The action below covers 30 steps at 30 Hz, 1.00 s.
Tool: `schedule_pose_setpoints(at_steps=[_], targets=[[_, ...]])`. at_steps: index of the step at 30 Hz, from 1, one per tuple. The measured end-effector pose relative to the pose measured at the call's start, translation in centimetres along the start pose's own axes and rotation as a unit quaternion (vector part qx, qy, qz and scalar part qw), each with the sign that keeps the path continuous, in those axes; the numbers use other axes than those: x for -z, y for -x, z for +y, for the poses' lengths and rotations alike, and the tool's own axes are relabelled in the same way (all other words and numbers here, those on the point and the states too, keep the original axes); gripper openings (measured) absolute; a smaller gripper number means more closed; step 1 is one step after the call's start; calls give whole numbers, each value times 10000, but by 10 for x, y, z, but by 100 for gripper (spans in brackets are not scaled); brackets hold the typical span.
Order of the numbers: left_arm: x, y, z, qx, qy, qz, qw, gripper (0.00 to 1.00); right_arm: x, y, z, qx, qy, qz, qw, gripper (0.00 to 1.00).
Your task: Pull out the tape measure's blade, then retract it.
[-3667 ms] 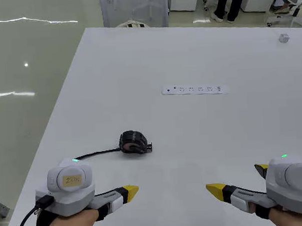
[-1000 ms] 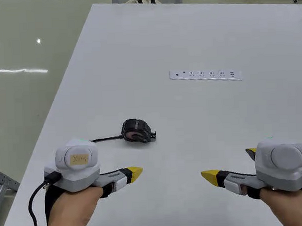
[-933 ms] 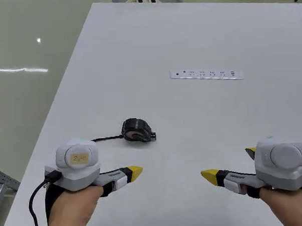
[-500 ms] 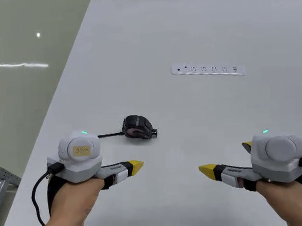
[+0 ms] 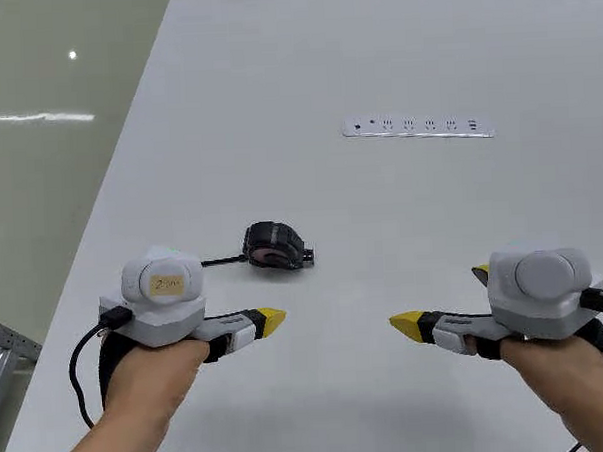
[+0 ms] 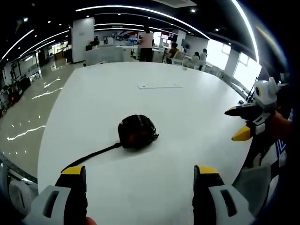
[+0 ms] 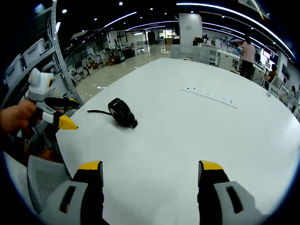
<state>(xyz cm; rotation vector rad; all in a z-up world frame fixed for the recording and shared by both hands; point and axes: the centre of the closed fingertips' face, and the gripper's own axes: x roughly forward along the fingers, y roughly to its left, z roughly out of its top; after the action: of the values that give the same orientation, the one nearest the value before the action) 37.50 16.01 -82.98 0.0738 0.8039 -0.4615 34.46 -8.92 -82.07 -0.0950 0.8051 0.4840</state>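
A wide white workbench (image 5: 394, 42). The black tape measure (image 5: 274, 245) lies left of centre. The left gripper (image 6: 139, 171) and right gripper (image 7: 147, 165) hover spread wide, empty. Ideally one grips the case firmly while the other pinches the blade's hook.

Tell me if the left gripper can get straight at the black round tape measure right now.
Probably yes. The left gripper is open and points at the black round tape measure, which lies ahead on the white table; nothing stands between them but its thin black strap.
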Motion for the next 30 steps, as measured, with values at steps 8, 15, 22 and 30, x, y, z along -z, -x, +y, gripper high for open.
schedule_pose_setpoints(at_steps=[8, 15, 22, 30], targets=[[-2, -15, 0, 79, -108, 87, 9999, 92, 0, -13, -2, -98, 105, 100, 9998, 85], [-7, -22, 1, 103, -181, 98, 9997, 91, -1, -23, 0, -194, 197, 177, 9995, 85], [-10, -27, 3, 112, -218, 131, 9996, 91, -5, -32, -1, -252, 227, 186, 9993, 84], [-12, -33, 4, 131, -316, 128, 9993, 90, -7, -41, -1, -322, 280, 235, 9988, 83]])
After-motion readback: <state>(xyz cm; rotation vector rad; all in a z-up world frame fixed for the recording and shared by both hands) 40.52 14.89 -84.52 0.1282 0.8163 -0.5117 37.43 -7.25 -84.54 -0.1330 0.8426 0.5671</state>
